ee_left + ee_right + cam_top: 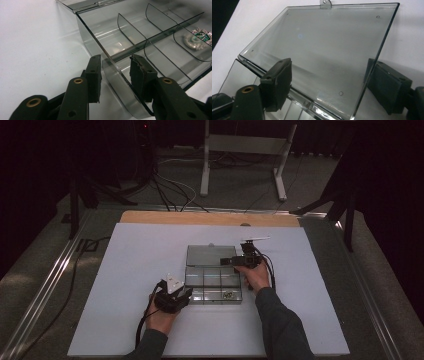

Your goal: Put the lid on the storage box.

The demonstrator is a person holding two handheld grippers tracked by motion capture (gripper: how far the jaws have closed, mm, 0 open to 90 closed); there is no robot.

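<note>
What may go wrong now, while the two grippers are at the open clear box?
1. The left gripper straddles the thin near wall of the box. If it does not clamp firmly, the box may slide on the smooth white mat when the lid is pushed.
2. The right gripper has jaws on both sides of the open lid, one just beyond its side edge. The lid may slip out and fall.
3. The small item in one compartment may be jolted.
</note>
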